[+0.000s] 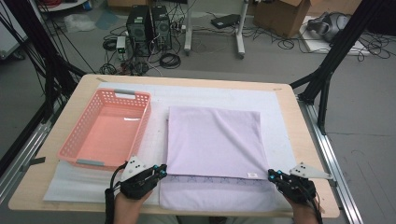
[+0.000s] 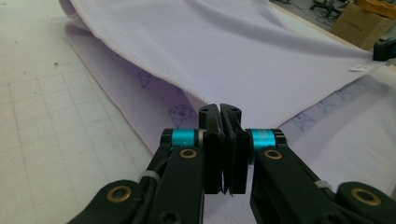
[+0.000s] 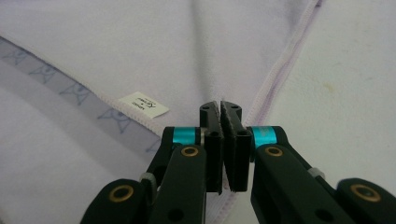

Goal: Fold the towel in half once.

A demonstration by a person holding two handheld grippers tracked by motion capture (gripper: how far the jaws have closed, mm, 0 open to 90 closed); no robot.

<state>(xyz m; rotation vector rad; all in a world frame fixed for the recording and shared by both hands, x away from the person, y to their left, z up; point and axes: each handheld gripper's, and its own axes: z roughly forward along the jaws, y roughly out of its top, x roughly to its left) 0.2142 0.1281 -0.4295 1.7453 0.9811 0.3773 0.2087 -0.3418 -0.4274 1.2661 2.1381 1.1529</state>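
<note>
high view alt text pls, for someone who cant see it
A person's two black grippers, left and right, both shut, pinch the near corners of a folded lilac cloth on a wooden table. An empty pink plastic basket sits left of the cloth.

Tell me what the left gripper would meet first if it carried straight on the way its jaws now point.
Probably the lavender towel. The left gripper, jaws shut, points at the folded-over top layer's hemmed edge just ahead, which sits raised off the printed layer below. Depth is unclear, so it might slip under that edge instead.

The basket (image 1: 106, 128) lies left of the folded towel (image 1: 212, 140) on the table (image 1: 289, 112).
</note>
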